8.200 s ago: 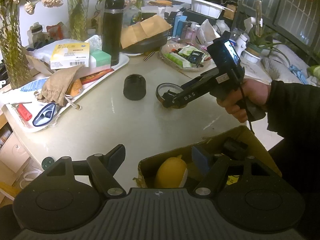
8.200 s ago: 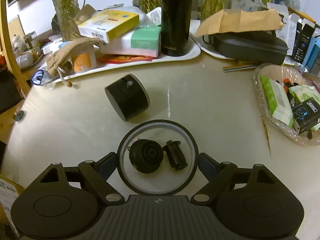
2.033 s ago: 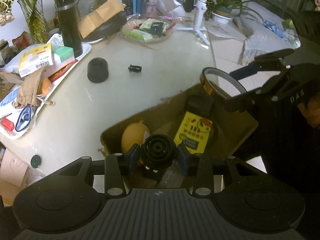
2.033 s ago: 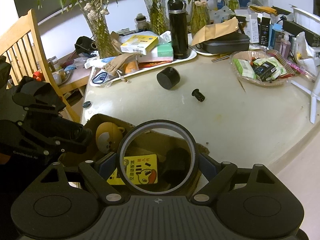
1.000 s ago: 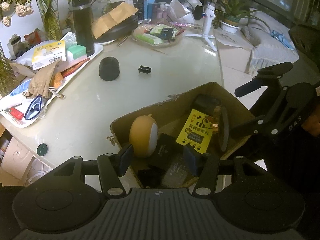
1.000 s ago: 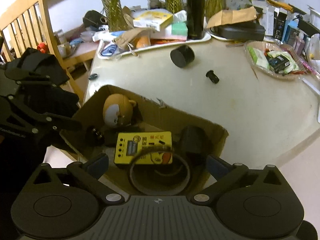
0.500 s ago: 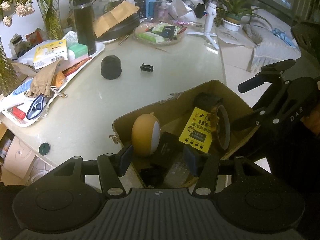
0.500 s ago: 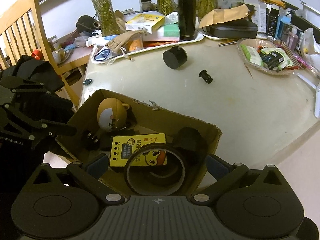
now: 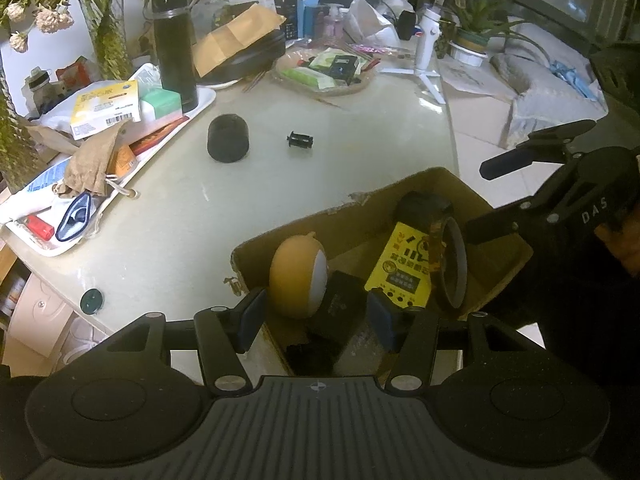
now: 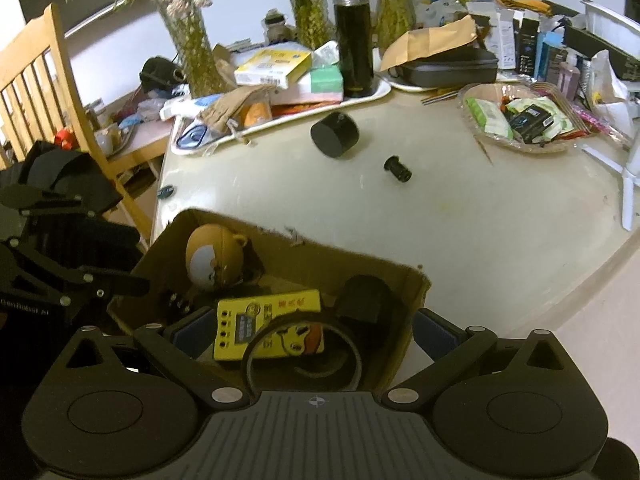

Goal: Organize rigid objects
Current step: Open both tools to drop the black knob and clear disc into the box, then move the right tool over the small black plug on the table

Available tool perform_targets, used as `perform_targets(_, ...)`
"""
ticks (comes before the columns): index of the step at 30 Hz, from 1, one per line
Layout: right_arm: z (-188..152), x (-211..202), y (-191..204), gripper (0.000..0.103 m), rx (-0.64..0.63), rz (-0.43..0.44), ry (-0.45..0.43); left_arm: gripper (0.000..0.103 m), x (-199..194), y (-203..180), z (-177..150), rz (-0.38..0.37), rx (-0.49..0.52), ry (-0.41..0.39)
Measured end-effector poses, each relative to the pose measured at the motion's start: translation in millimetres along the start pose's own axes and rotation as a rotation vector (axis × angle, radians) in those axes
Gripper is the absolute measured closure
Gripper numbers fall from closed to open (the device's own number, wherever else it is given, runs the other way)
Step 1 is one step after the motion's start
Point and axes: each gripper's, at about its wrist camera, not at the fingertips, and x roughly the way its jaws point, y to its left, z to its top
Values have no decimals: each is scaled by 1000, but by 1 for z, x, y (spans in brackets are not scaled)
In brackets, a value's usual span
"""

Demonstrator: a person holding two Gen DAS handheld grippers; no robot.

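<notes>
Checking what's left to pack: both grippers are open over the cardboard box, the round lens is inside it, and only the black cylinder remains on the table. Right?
Not quite. Besides the black cylinder, a small black part also lies on the table, as the left wrist view shows. The rest holds: left gripper and right gripper open, round lens in the cardboard box.

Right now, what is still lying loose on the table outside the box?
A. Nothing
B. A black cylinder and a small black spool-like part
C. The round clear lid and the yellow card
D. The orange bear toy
B: the black cylinder and the small black part lie apart on the table, beyond the box.
</notes>
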Motion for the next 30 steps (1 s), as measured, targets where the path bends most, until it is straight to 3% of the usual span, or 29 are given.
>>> perform_targets(23,84,17,-16,0,-117,-158,-188,49,4,19,53,68,-14,-115)
perform_targets(30,90,34,-25,0,-115,-135,-144,49,10,24,62,71,-28,-130)
